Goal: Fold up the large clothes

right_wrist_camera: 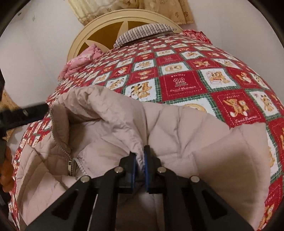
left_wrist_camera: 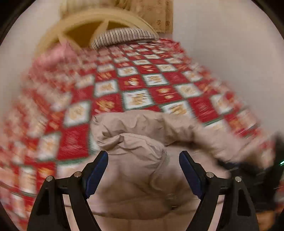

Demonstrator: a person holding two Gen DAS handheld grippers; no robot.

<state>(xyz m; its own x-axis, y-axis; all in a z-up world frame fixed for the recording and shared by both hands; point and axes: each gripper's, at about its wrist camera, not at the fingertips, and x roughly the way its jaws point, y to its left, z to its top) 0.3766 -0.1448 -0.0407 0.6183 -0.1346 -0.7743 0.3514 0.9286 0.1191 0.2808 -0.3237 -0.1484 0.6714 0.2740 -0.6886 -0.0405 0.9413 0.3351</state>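
Bedspread motion-blurred in left view; jacket bottom cut off

I'm working in a home bedroom, no doubt. The bed fills most of both views, w/ a red-and-white patchwork quilt printed w/ teddy bears & "Holiday" squares spread over it. At the bed's far end stands a round cream headboard w/ a star cutout; a striped pillow lies just in front of it. Beside the pillow, at the quilt's edge near the headboard, sits a bunched pink blanket. Behind the headboard hangs a beige patterned curtain against plain white walls. Left wrist view is motion-blurred, but shows the same bed.
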